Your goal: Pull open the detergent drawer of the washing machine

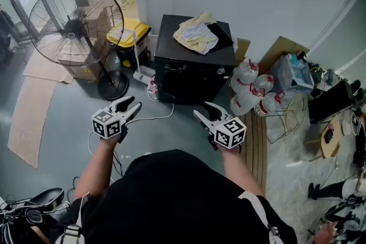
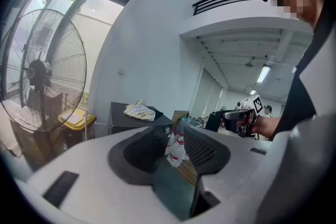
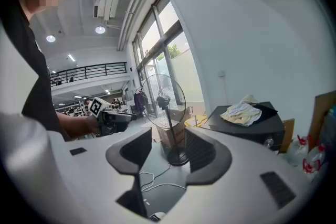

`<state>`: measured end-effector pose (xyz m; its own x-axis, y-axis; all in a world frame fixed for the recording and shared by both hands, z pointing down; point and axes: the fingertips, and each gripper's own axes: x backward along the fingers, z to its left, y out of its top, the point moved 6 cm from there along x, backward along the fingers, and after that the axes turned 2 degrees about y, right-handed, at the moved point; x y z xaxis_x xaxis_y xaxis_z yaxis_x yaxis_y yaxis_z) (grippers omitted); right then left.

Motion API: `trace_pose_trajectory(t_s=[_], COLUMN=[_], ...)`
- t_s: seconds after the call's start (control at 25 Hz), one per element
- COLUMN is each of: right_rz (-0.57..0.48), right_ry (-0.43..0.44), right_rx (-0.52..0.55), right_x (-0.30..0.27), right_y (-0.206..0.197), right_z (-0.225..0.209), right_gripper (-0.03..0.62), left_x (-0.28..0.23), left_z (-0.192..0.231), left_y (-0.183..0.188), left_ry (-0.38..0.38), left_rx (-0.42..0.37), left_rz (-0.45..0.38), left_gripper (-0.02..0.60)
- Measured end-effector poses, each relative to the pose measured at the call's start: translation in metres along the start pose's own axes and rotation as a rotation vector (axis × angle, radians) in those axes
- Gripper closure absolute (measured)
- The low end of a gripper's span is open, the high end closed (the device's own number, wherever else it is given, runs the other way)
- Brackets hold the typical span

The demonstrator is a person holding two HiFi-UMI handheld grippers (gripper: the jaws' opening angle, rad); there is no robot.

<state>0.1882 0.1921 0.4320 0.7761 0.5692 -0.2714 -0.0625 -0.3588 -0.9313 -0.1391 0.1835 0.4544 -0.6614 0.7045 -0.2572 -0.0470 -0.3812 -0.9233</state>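
The washer (image 1: 194, 74) is a low black box that stands on the grey floor against the white wall, ahead of both grippers and well apart from them. Its top is flat and dark, and a crumpled pale yellow cloth (image 1: 196, 34) lies on it, toward the back. The front face is dark and glossy. A small round knob (image 1: 222, 71) shows near its upper right corner. The drawer cannot be picked out on that front, so I cannot tell how it stands.

To the washer's left is a yellow-lidded bin (image 1: 130, 31), and further left a big standing fan (image 1: 74, 26). Just beside its right side stand white bottles (image 1: 251, 88) with red caps.

The left gripper (image 1: 132, 104) is held level with the right gripper (image 1: 200, 113), both pointing toward the washer. On each, the jaws stand apart with only floor and room seen between them; neither holds anything.
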Motion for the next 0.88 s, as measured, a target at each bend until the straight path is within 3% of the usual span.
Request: trace_pose_trajectory(t_s=[0.88], right_rz=[-0.001], right_ry=[0.062], right_rx=[-0.009], right_x=[-0.014], right_y=[0.014], right_z=[-0.001], right_gripper=[0.352], left_x=[-0.006], left_z=[0.009], left_y=[0.012], left_ry=[0.006], left_rx=[0.017], left_rz=[-0.017], left_gripper=[0.397])
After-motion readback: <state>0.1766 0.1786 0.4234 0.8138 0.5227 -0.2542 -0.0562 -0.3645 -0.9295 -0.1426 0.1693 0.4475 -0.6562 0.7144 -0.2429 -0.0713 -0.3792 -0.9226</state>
